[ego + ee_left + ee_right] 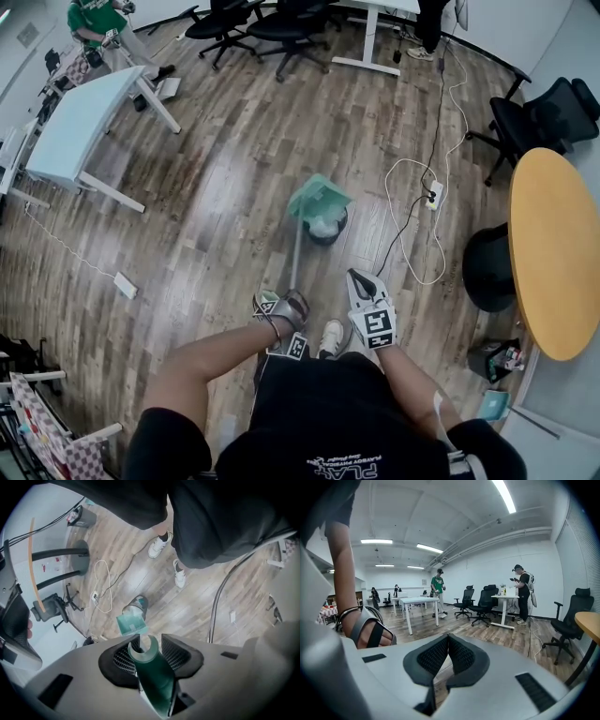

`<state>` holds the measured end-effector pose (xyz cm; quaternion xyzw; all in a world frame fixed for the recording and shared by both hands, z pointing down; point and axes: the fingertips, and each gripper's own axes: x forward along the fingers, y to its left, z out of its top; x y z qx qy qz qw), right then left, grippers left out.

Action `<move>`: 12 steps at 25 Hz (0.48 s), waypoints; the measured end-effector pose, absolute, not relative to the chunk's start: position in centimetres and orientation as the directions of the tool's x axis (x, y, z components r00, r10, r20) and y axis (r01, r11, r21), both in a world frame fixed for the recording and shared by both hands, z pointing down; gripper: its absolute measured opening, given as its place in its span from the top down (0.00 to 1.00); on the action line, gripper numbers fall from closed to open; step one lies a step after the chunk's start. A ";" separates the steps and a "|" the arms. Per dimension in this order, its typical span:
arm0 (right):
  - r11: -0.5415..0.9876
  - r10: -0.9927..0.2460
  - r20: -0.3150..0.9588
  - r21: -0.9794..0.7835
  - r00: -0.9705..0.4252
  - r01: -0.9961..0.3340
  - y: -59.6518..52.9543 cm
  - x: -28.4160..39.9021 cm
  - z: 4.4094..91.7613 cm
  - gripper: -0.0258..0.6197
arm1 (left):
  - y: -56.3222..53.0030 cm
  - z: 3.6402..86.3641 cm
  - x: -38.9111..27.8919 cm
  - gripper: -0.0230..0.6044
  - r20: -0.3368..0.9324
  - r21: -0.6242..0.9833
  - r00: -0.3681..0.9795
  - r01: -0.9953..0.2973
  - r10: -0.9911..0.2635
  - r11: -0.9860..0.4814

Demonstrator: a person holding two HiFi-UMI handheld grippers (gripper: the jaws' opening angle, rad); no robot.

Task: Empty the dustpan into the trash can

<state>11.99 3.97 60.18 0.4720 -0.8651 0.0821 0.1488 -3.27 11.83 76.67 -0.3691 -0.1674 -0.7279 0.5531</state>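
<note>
Left gripper (289, 302) clamps the dustpan (319, 199) by its handle in the head view, pan over the trash can (327, 228) at 12 o'clock from it. Left gripper view: same deal, jaws squeezing the green handle. Right gripper view: right gripper (448, 641) pinched closed on nothing.

White lettering (349, 466) is showing on the person's black shirt (328, 412) at the bottom centre of the head view. Only the large letters "PLA" are coming through clearly, and the small line above them is blurring out.
</note>
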 end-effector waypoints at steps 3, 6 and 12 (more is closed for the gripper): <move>0.550 -0.787 0.334 -0.004 -0.519 -0.835 4.1 11.9 60.2 0.92 | 11.4 77.5 -3.8 0.71 0.711 -0.131 -0.141 0.936 -0.689 -0.326; 0.553 -0.785 0.329 -0.007 -0.524 -0.833 4.0 11.8 60.2 0.92 | 10.9 78.2 -4.0 0.70 0.707 -0.130 -0.152 0.932 -0.690 -0.338; 0.554 -0.783 0.334 -0.010 -0.525 -0.832 4.5 12.2 60.3 0.92 | 11.6 77.8 -3.2 0.70 0.720 -0.134 -0.141 0.932 -0.680 -0.336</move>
